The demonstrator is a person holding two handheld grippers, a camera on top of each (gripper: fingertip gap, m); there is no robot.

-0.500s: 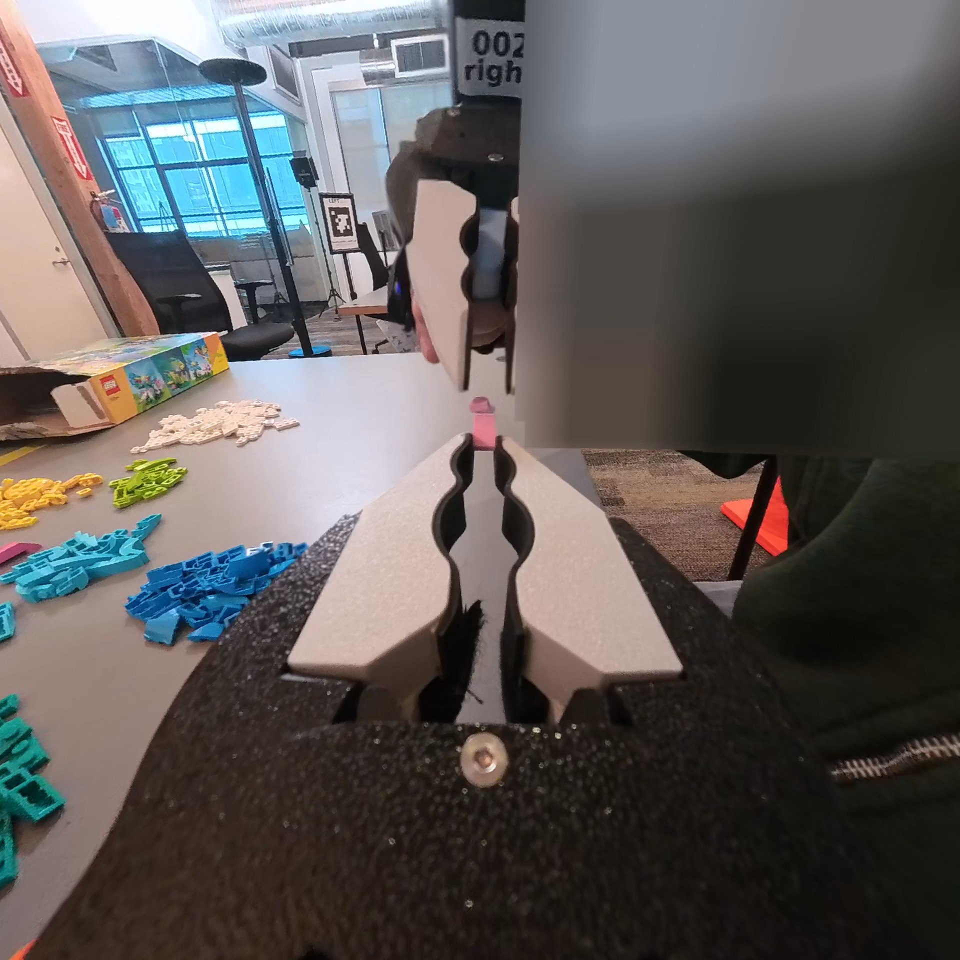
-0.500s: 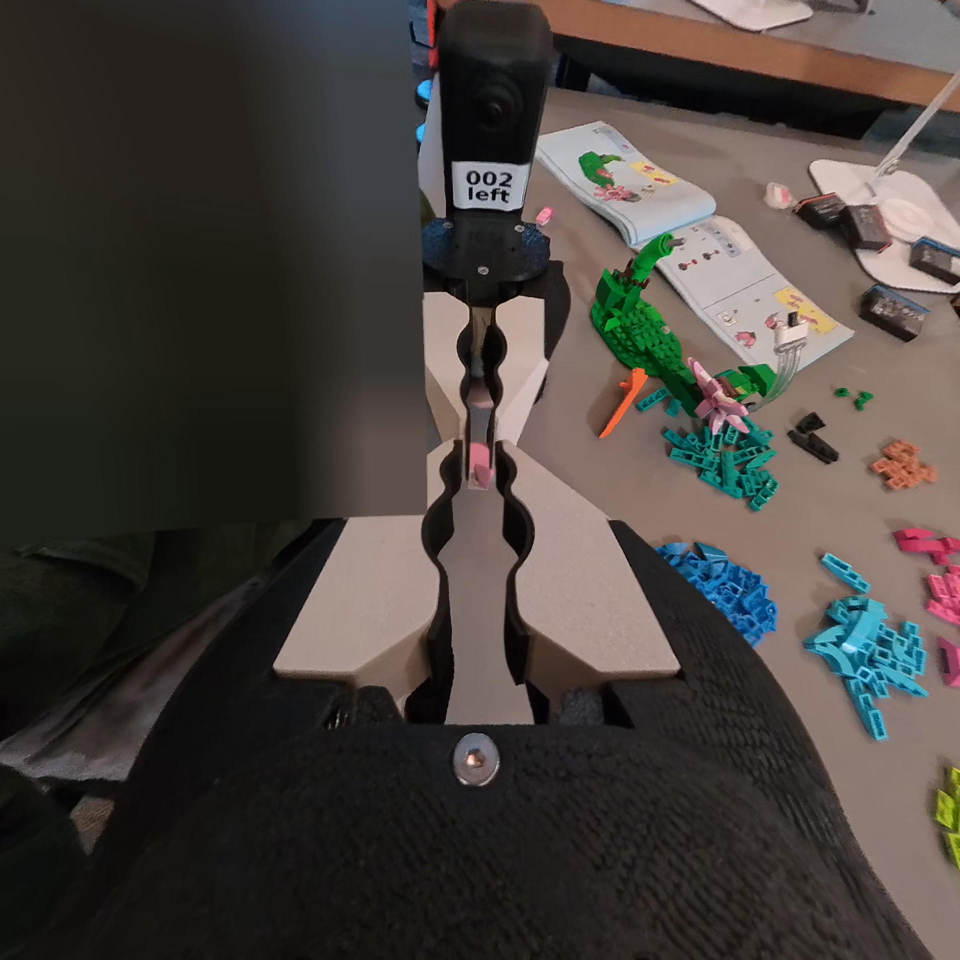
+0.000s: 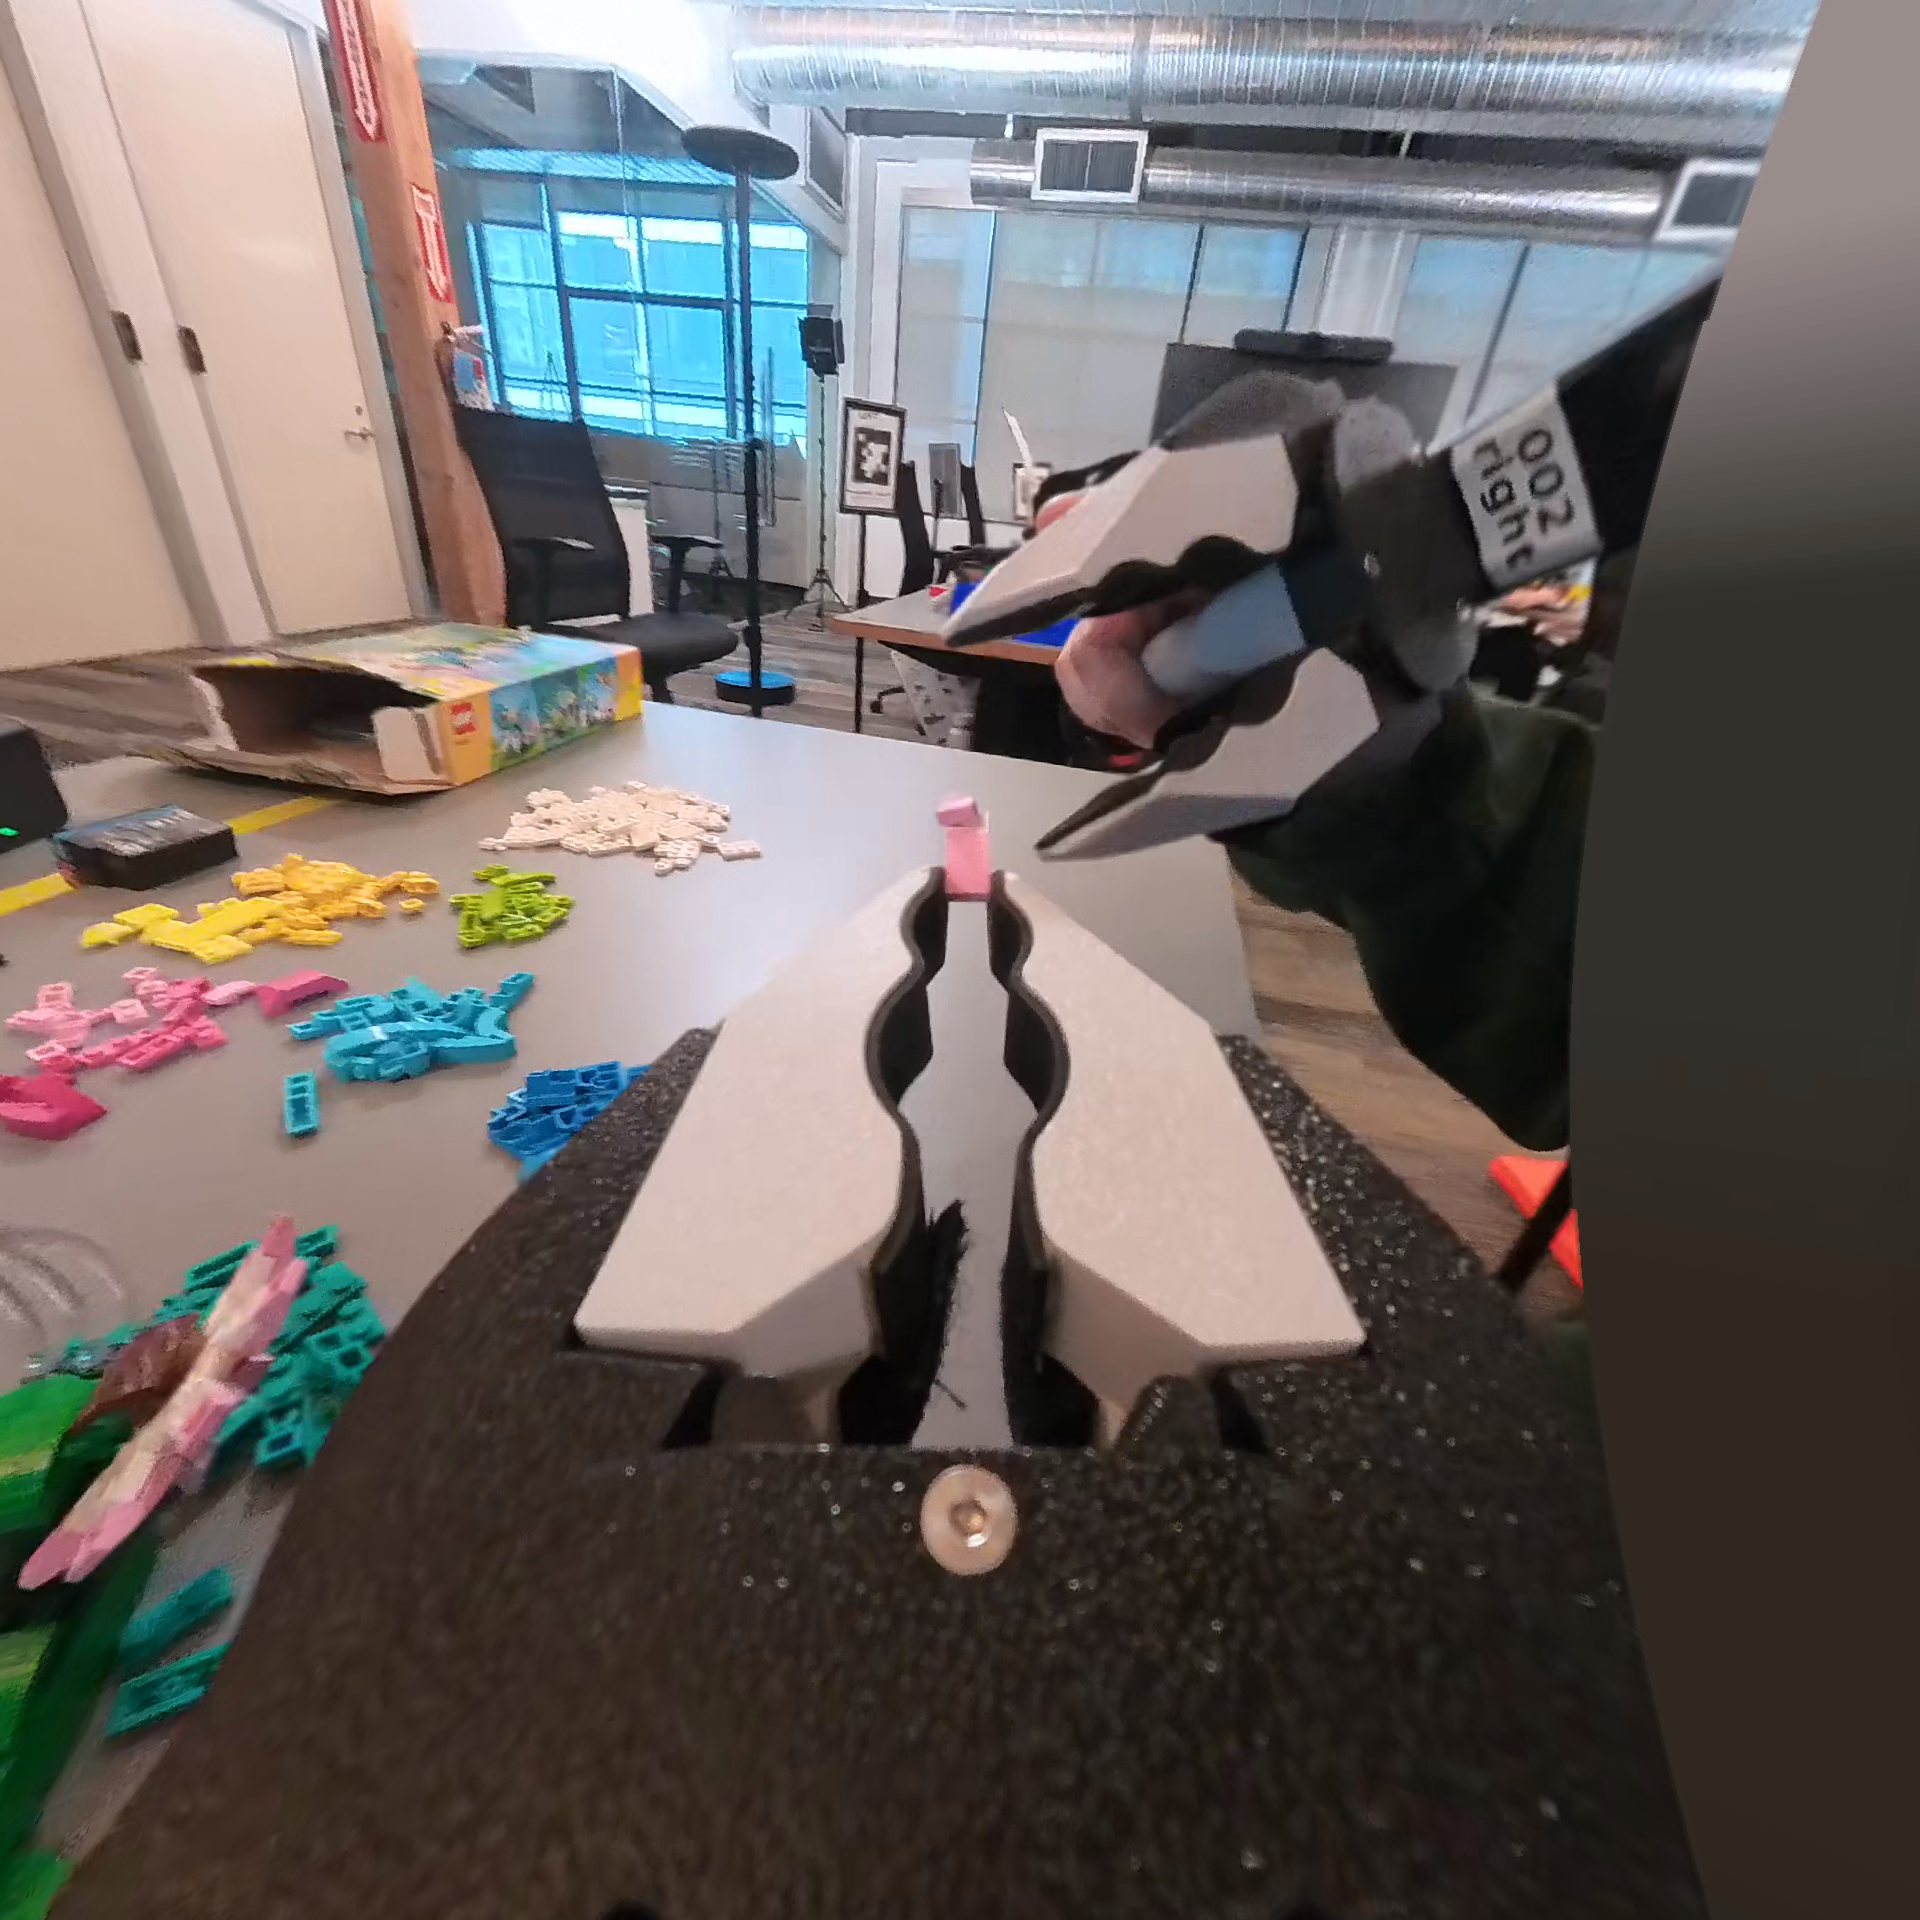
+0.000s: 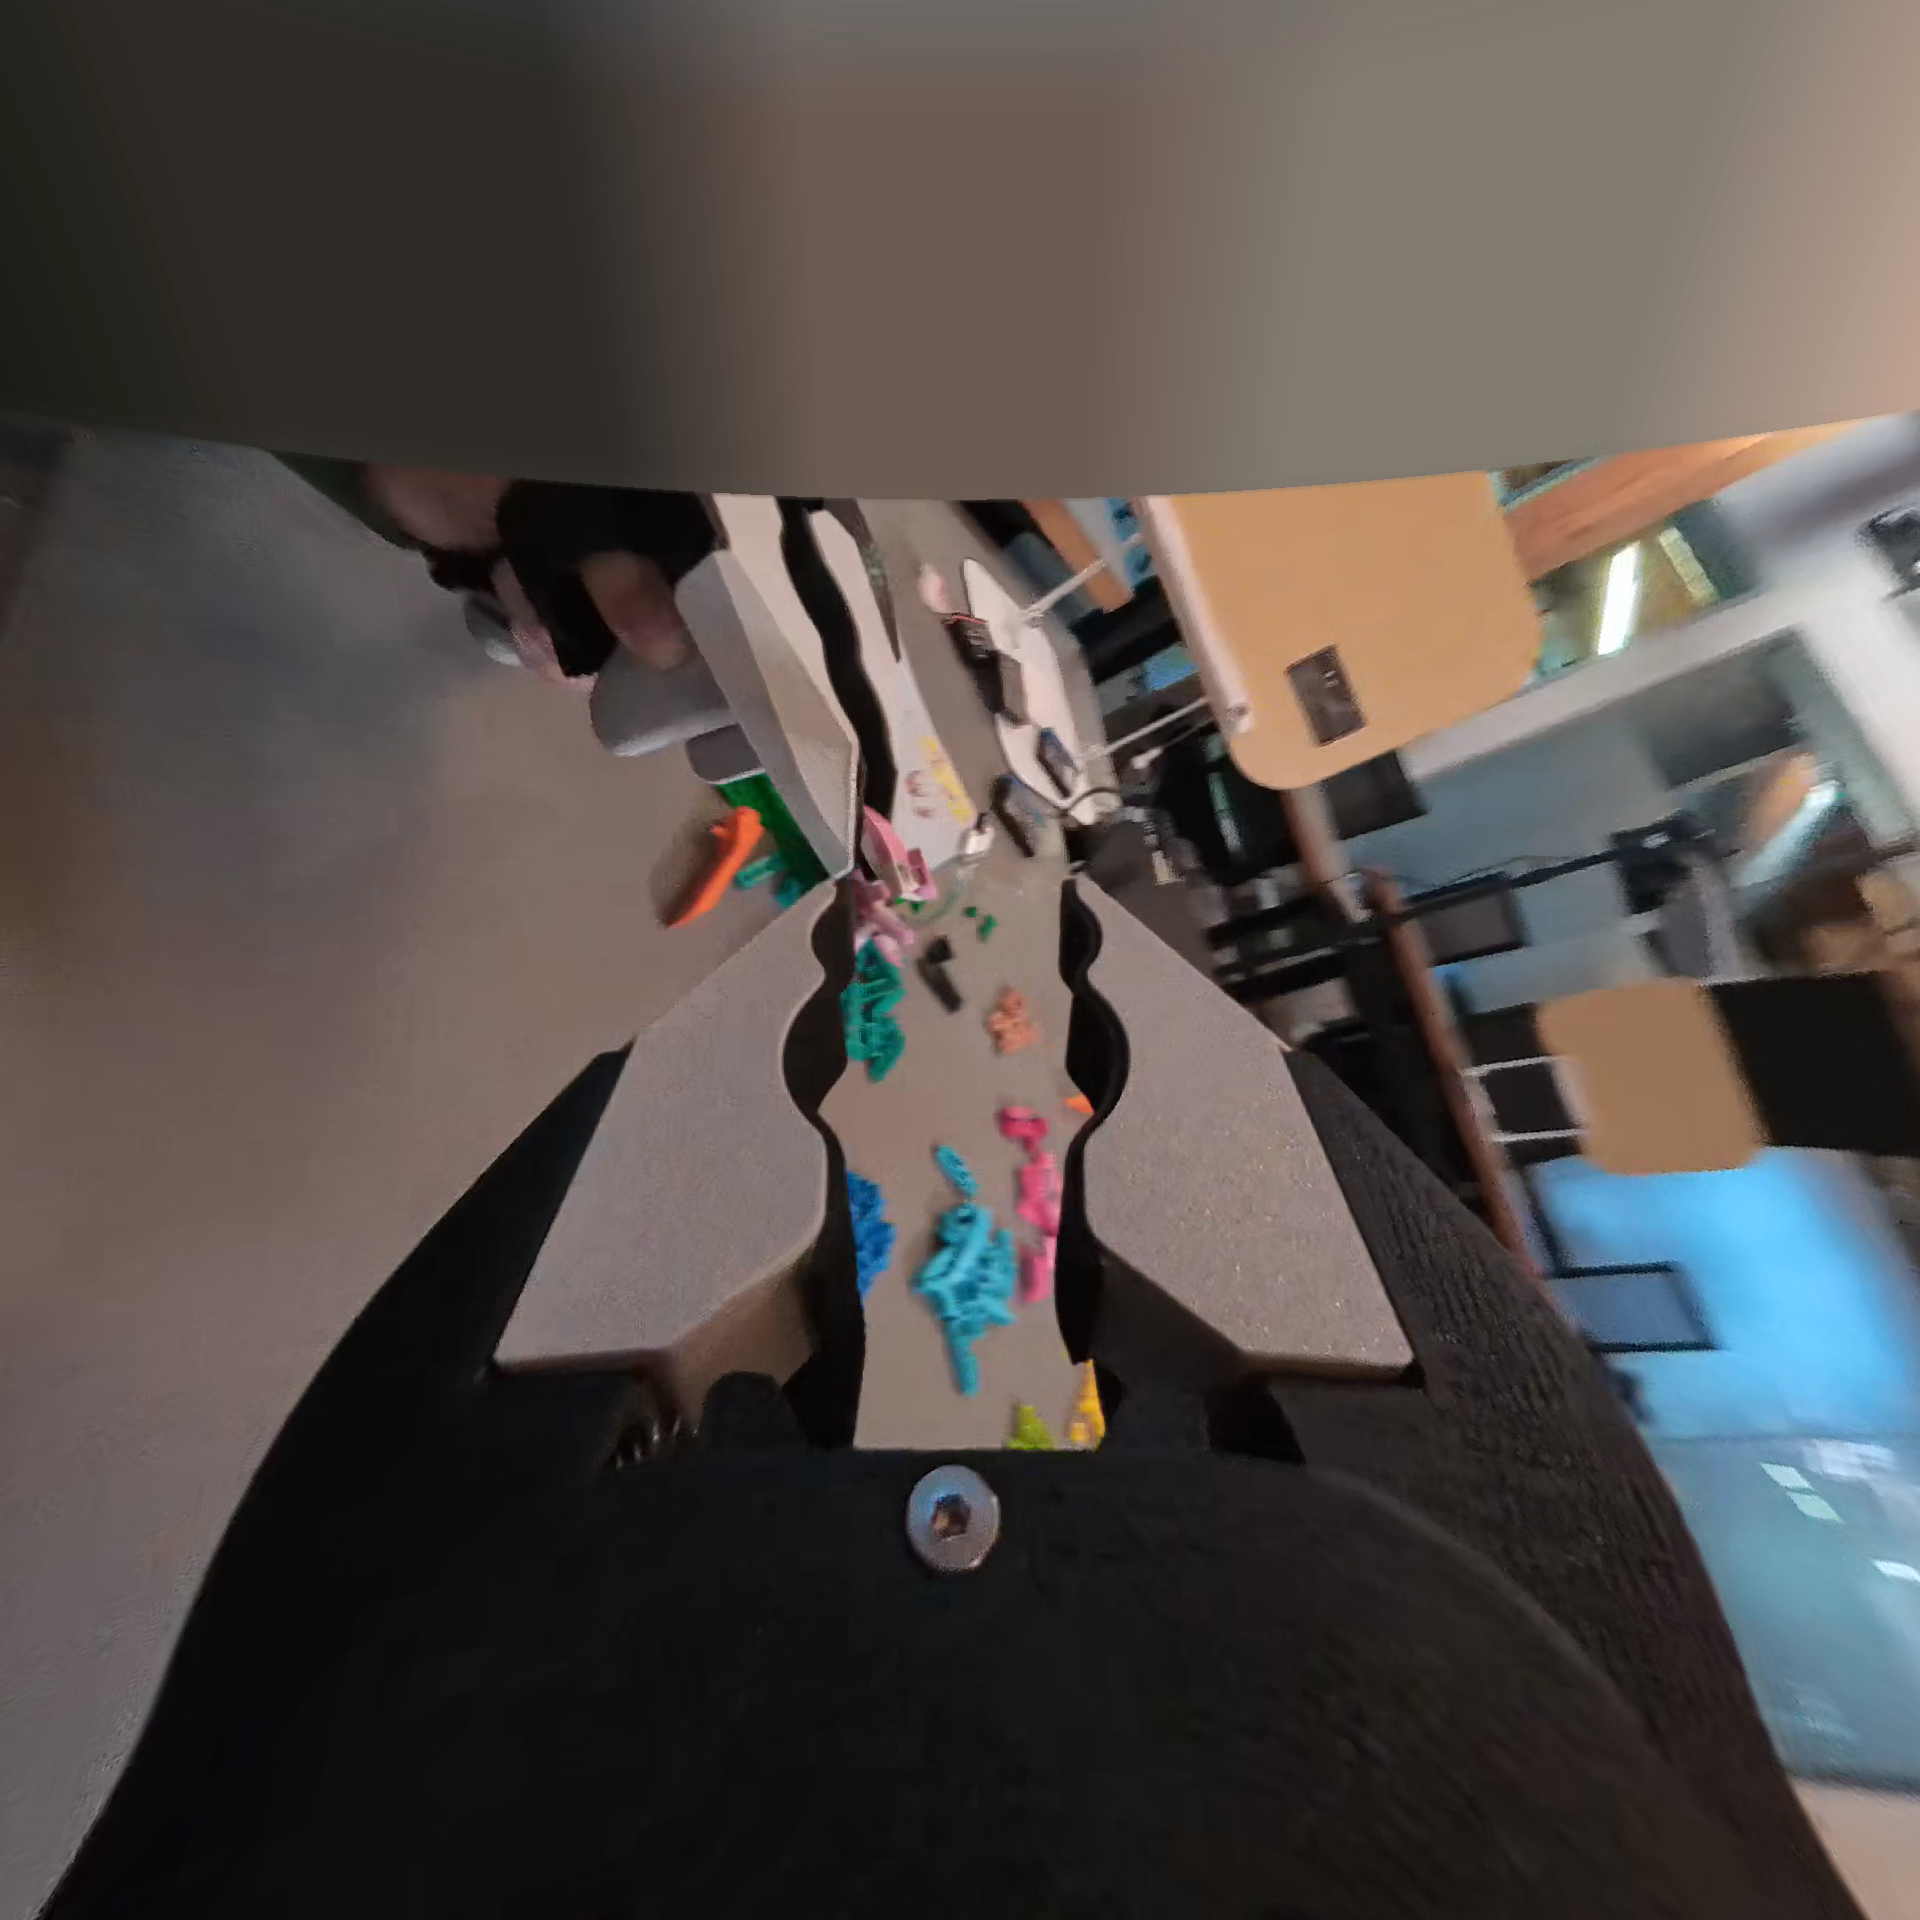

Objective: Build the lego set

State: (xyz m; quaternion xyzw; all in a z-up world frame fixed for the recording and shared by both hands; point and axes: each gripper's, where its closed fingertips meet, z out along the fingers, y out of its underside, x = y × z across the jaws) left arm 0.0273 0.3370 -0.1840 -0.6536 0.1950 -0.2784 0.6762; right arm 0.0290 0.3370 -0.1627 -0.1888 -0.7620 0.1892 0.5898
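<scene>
— Pink is what is sticking up out of the left tongs [image 3: 968,885]: a small pink piece [image 3: 966,854], clamped at the very tips, with its long axis running upright along the line of the fingers and a little stud-like head on top.

— And the right tongs [image 3: 997,740]?

— They are spread wide and carrying nothing. In the left wrist view they are coming in from the right, lying almost sideways, 1 finger above the level of the piece and 1 finger [image 3: 1164,805] just beside it and slightly higher. The piece is sitting off their lower tip, not between the 2 fingers.

— So which side is nearer to it?

— The left tongs are already gripping it; the right ones are close but apart from it. In the right wrist view, which is blurred, the pink piece [image 4: 902,871] is showing just past the left finger's tip, left of the middle of the open gap.

— Then the next move is turning on that offset?

— I am judging so: the right tongs would need to shift toward the piece and line up with its upright axis. The bench [image 3: 831,769] with the sorted piles is lying well below both.
</scene>
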